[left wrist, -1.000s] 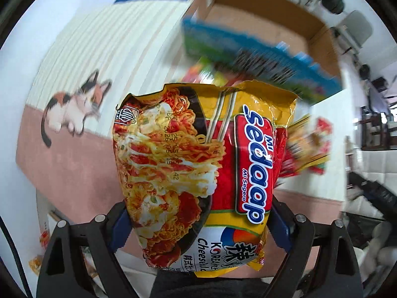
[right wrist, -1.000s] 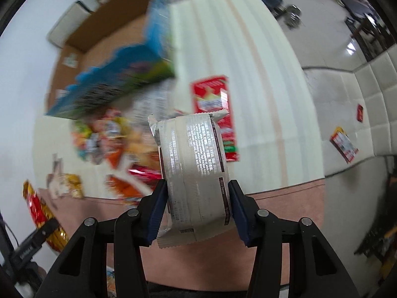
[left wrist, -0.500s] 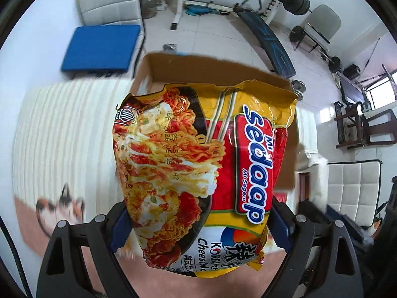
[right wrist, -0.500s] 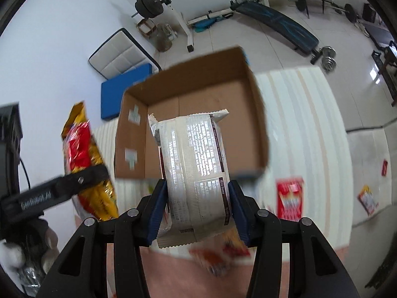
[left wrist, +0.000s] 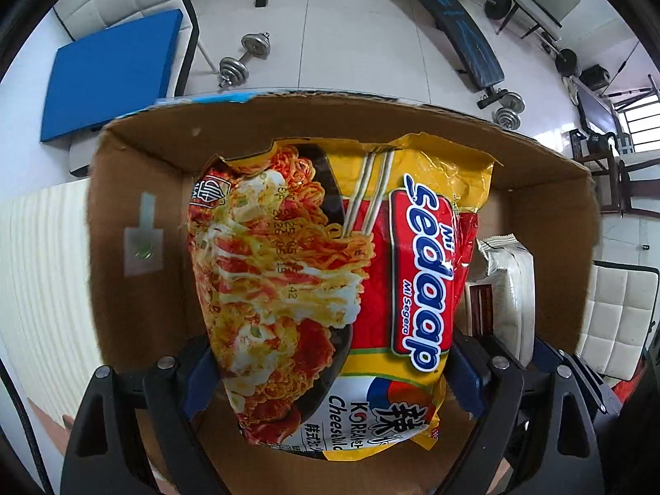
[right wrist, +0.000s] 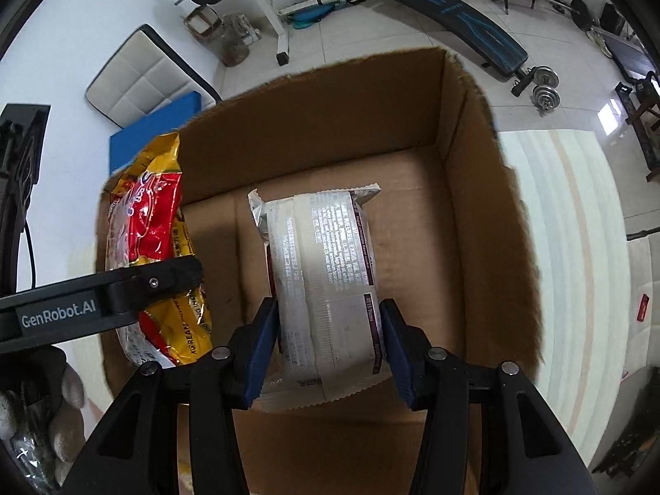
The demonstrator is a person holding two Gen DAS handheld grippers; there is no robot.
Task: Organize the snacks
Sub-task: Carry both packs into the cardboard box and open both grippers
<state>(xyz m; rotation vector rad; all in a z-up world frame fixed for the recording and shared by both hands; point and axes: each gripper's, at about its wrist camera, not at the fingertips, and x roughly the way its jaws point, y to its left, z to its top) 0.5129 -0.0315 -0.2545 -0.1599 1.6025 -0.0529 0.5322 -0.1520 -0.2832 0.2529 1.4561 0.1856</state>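
My left gripper [left wrist: 330,375] is shut on a yellow and red Sedaap noodle packet [left wrist: 330,280] and holds it inside the open cardboard box [left wrist: 136,189]. My right gripper [right wrist: 328,346] is shut on a silver-white snack packet [right wrist: 326,272] and holds it above the bare floor of the same box [right wrist: 416,214]. The silver packet also shows in the left wrist view [left wrist: 511,284], to the right of the noodles. The noodle packet [right wrist: 152,247] and the left gripper's arm [right wrist: 103,297] show at the left in the right wrist view.
The box stands on a cream ribbed mat [right wrist: 577,247]. Beyond it lie a blue pad [left wrist: 111,70], dumbbells [left wrist: 243,57], a weight bench [right wrist: 453,12] and white cushioned seats [left wrist: 618,317]. A small red item [right wrist: 643,307] lies on the seat at the right.
Both grippers have moved forward and down from above the mat and its loose snacks into the box, each still holding its packet. The box now fills both views.
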